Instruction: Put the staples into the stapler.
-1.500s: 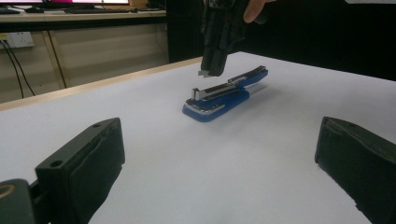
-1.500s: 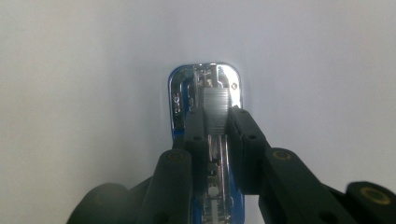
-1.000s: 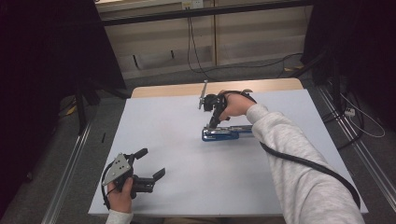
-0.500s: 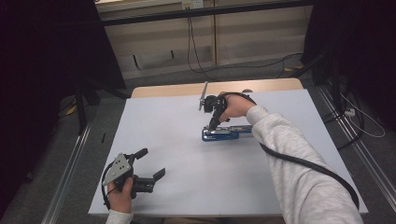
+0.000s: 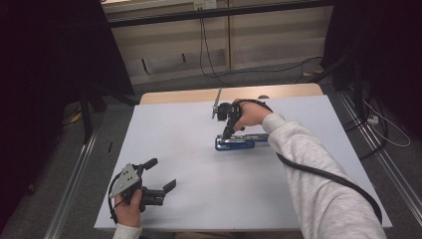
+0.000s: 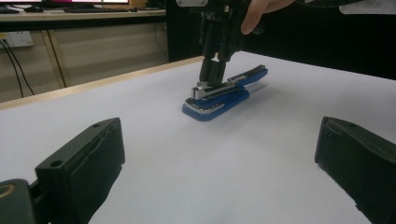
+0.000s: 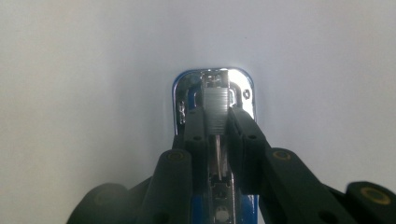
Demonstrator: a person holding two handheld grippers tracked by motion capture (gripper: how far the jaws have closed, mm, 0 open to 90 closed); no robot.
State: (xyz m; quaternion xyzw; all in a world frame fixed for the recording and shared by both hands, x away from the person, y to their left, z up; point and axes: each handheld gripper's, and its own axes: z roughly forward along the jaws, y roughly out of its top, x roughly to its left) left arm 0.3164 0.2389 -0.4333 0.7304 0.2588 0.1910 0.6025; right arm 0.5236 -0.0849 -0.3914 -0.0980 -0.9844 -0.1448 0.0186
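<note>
A blue stapler (image 5: 242, 143) with a metal magazine lies mid-table; it also shows in the left gripper view (image 6: 219, 95). My right gripper (image 5: 227, 133) points straight down onto its front end. In the right gripper view the jaws stand close together, with a strip of staples (image 7: 215, 109) between them in the stapler's shiny open channel (image 7: 243, 95), and the right gripper (image 7: 218, 119) looks shut on that strip. My left gripper (image 5: 161, 173) rests near the table's front left corner, open and holding nothing, its jaws (image 6: 219, 158) wide apart and facing the stapler.
The white table top (image 5: 189, 149) has a wooden strip (image 5: 179, 95) along its far edge. Cables run over the floor (image 5: 278, 67) behind the table, and the right gripper's black cable (image 5: 318, 172) trails along the sleeve.
</note>
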